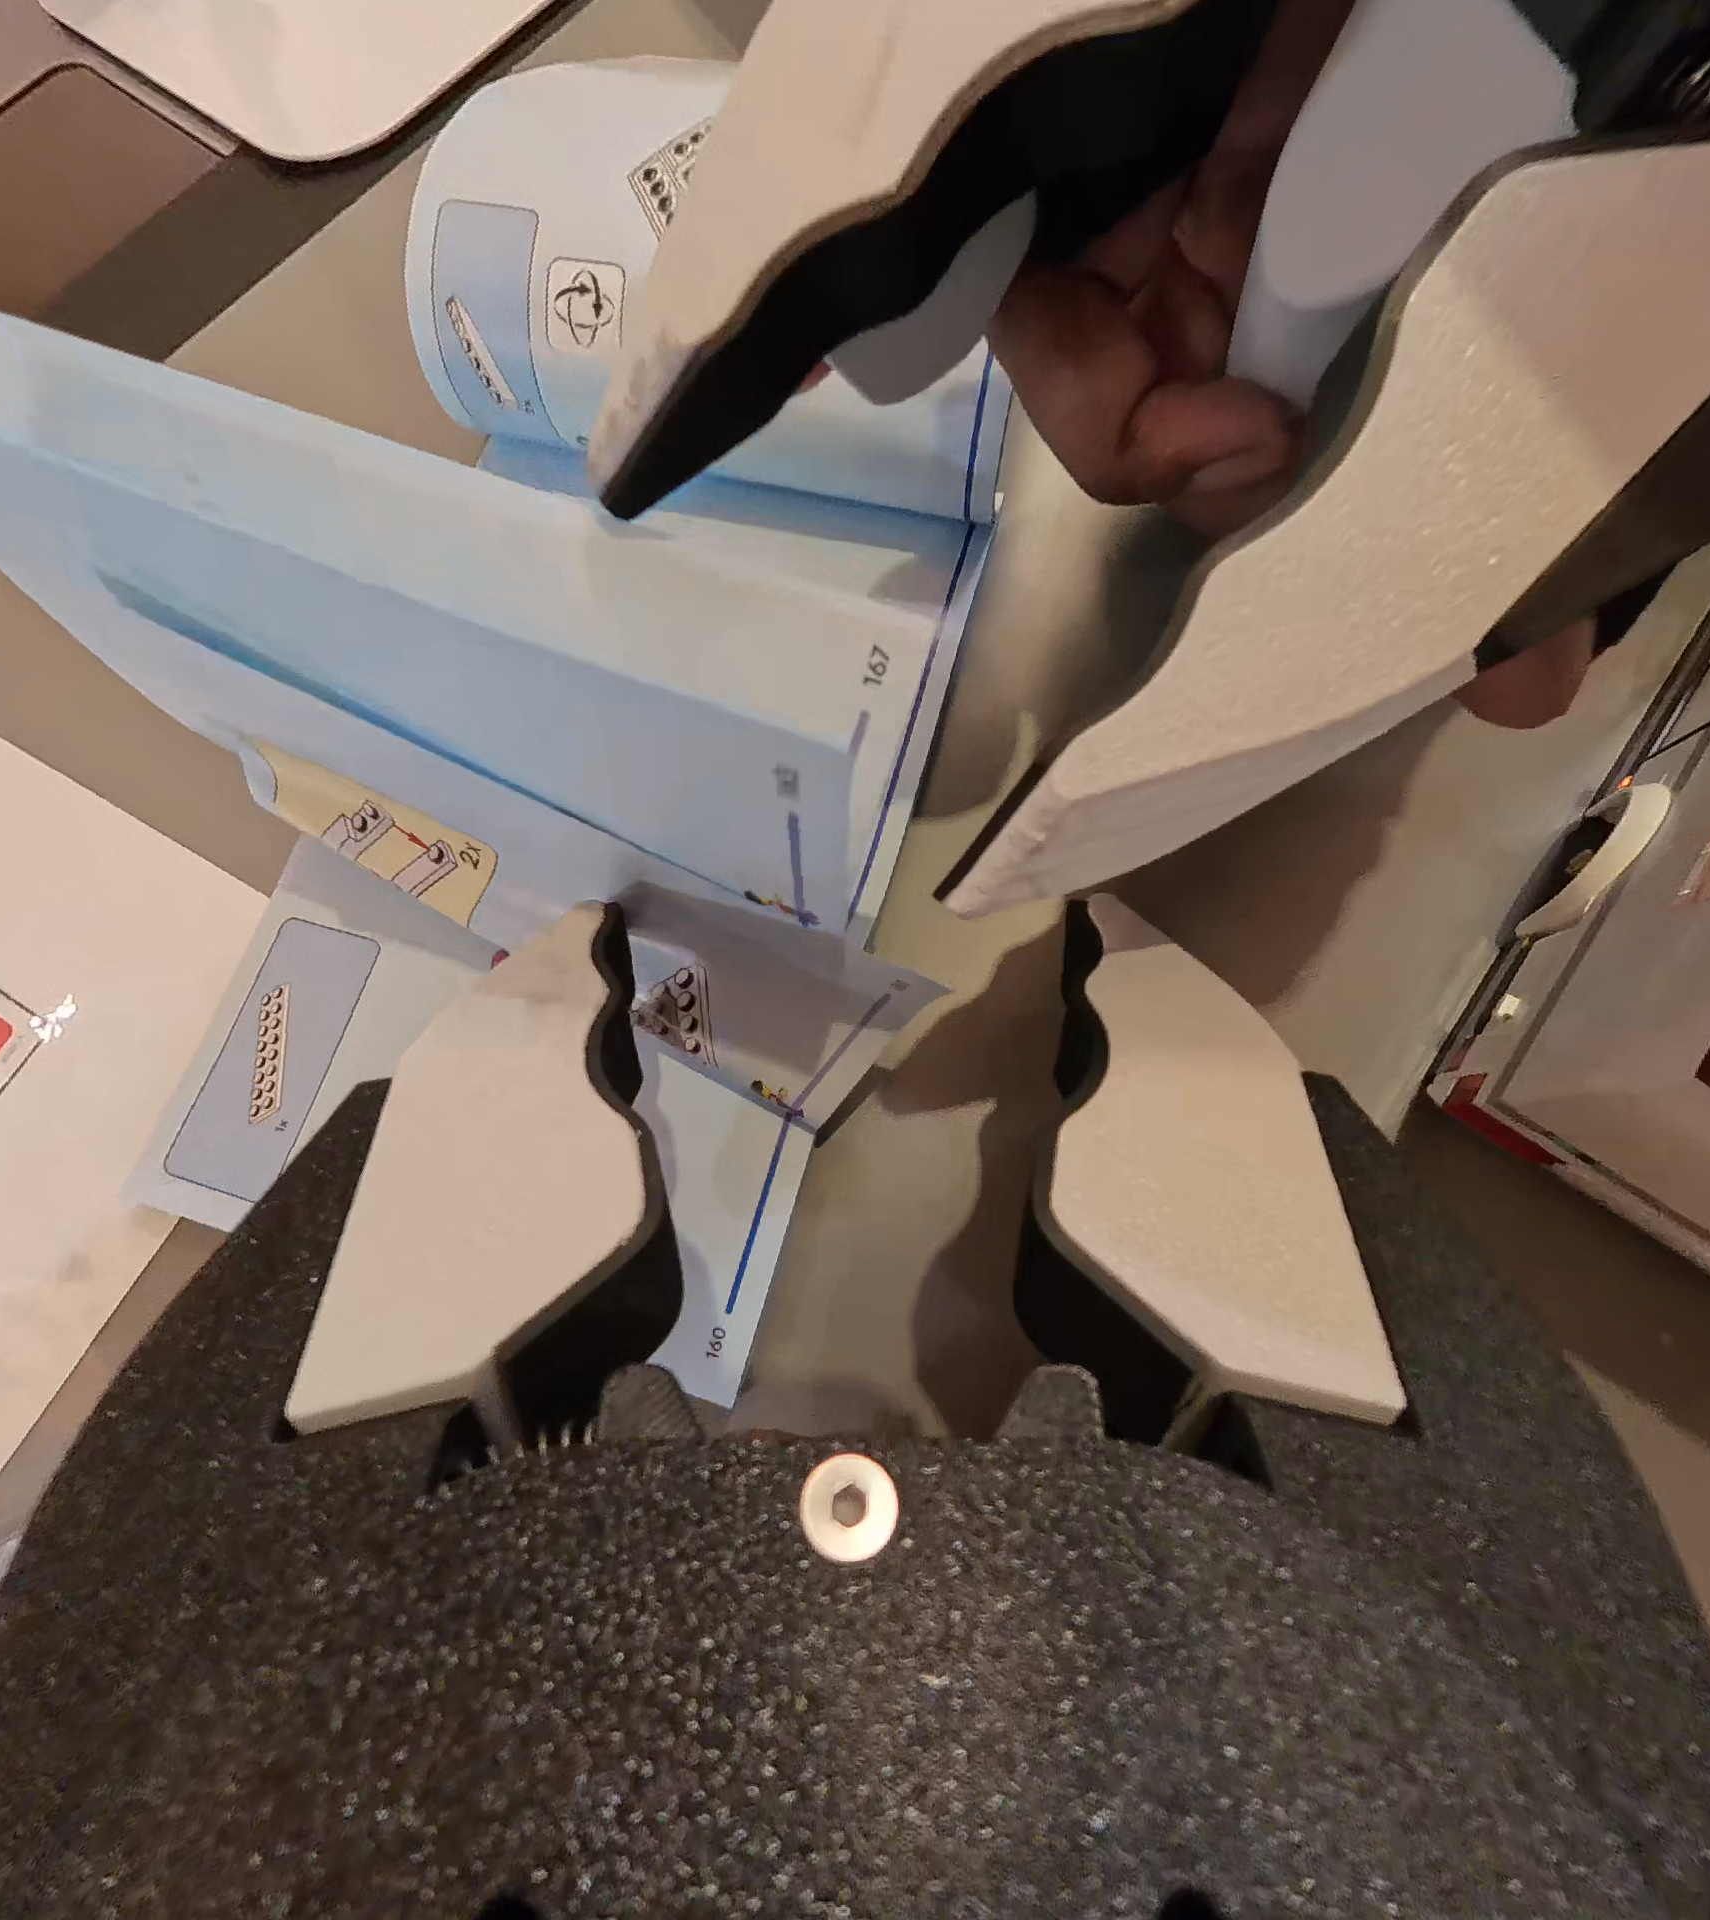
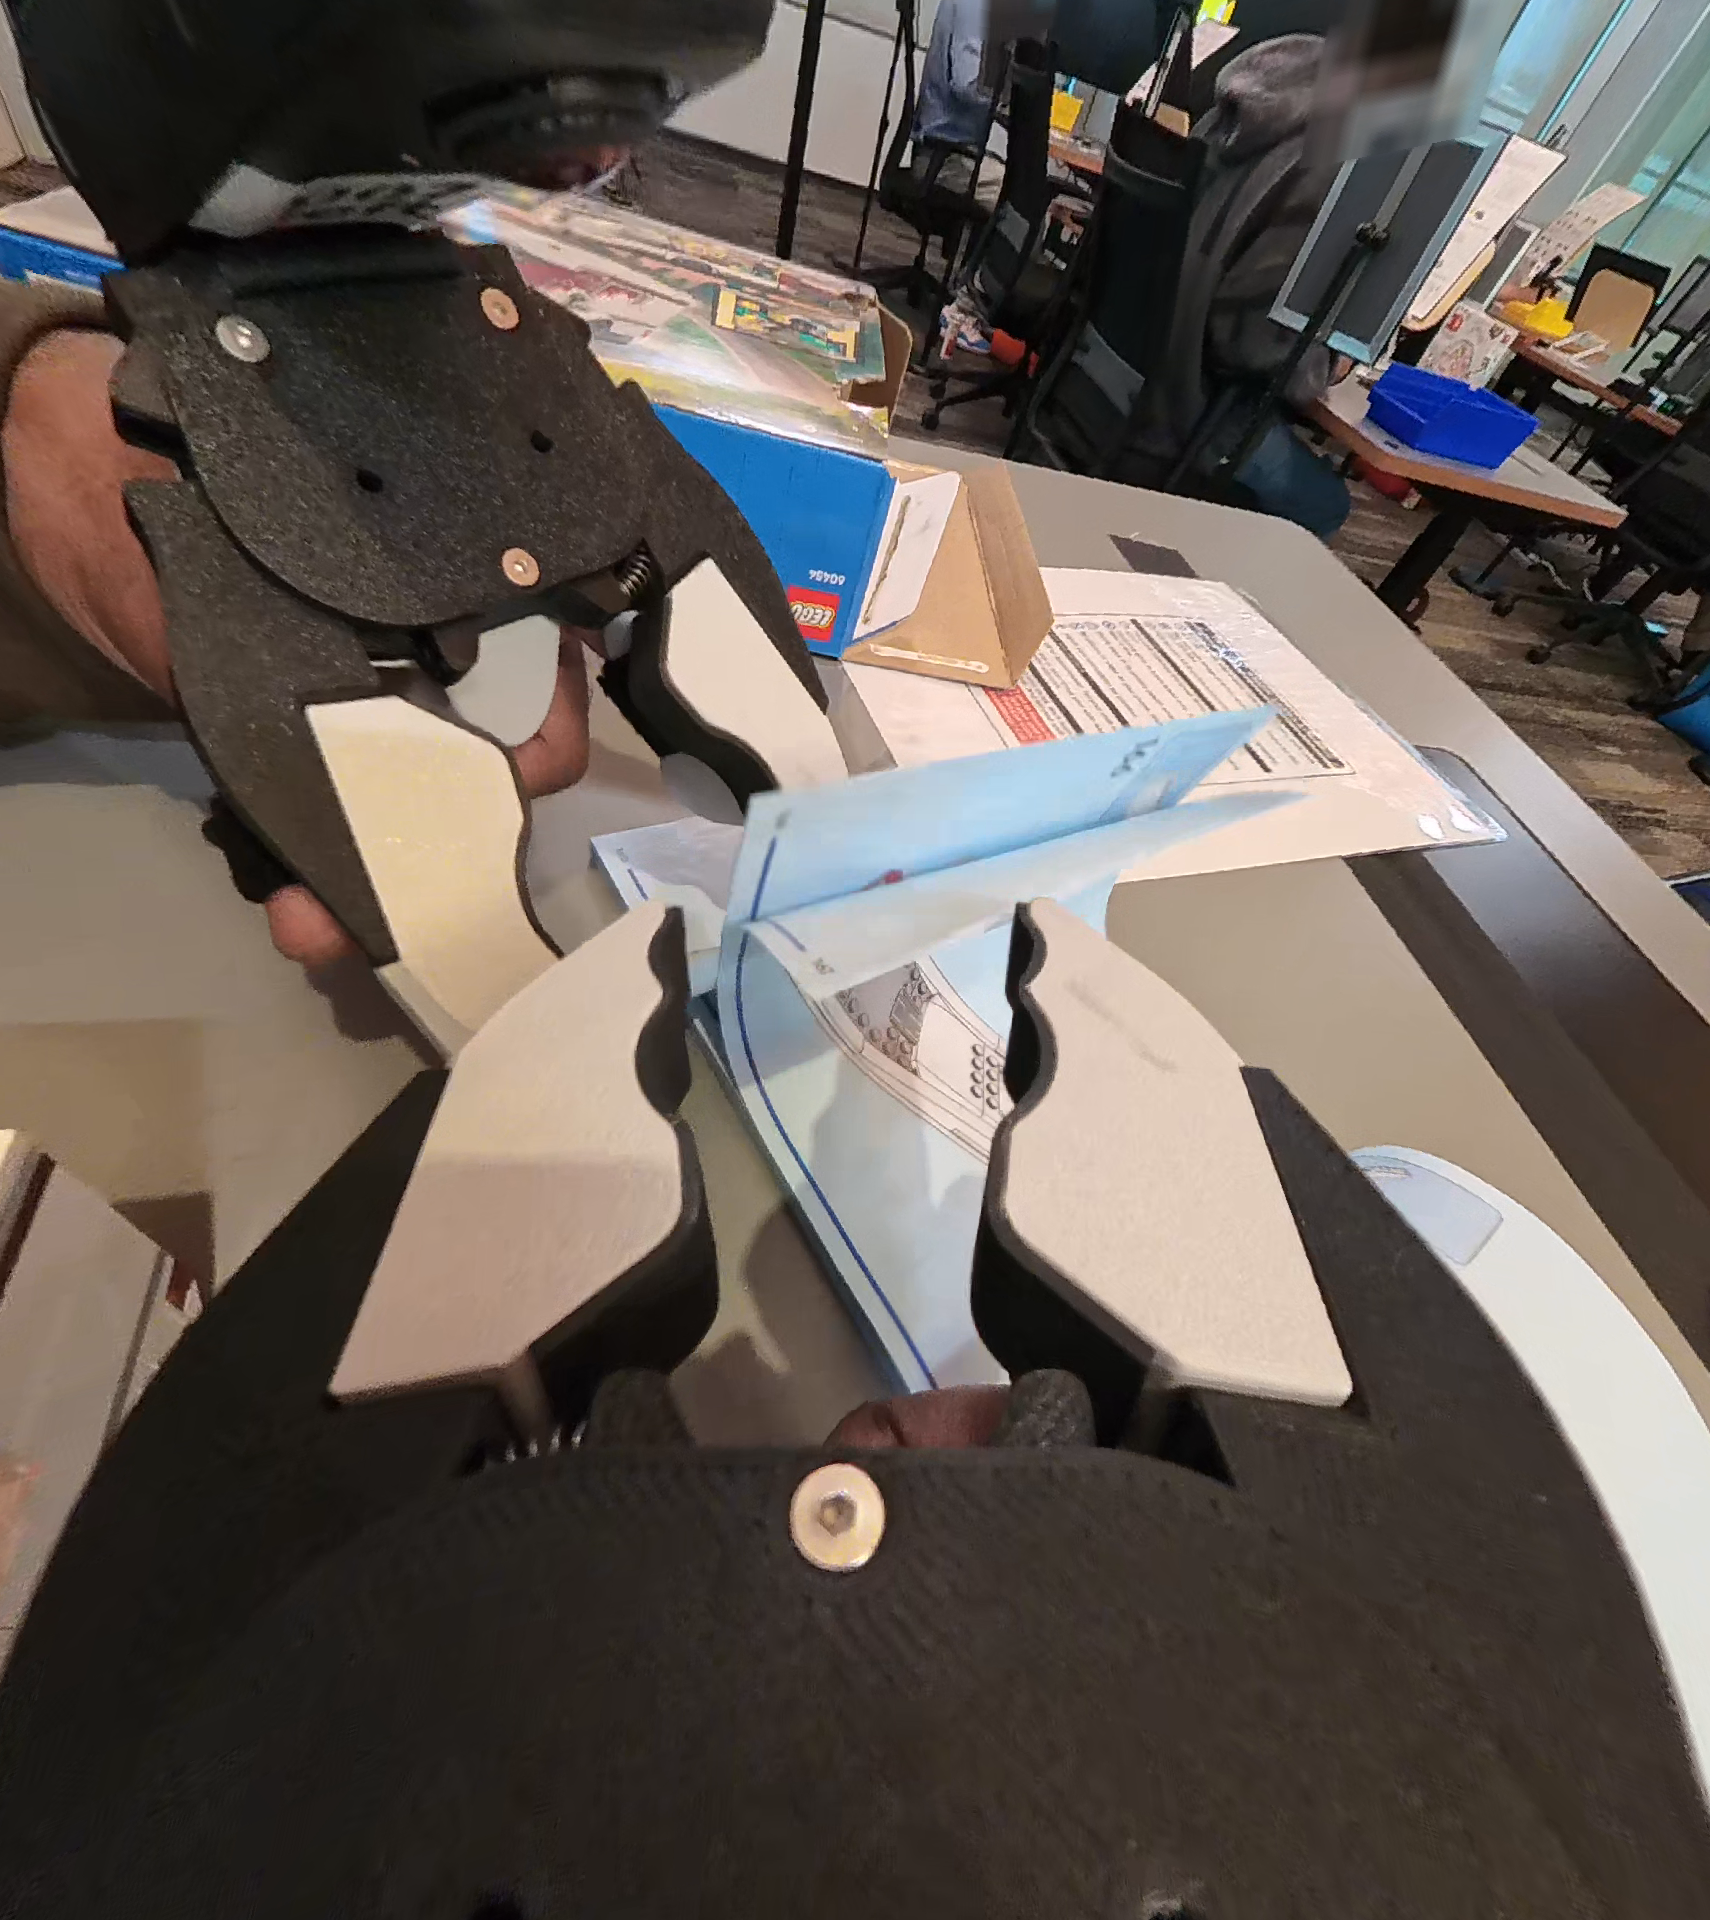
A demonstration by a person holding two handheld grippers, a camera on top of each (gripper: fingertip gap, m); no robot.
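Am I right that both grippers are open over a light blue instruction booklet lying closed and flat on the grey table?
Not quite: the booklet is open, not closed, with several pages standing up and curling, as the right wrist view shows. The rest holds: the left gripper and the right gripper are both open over it, and it lies on the grey table.

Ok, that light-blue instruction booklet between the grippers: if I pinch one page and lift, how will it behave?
Likely floppy: the booklet's raised pages already curl and fan apart. One thin page would probably bend or tear before lifting the rest. Pushed, it may slide on the smooth grey table.
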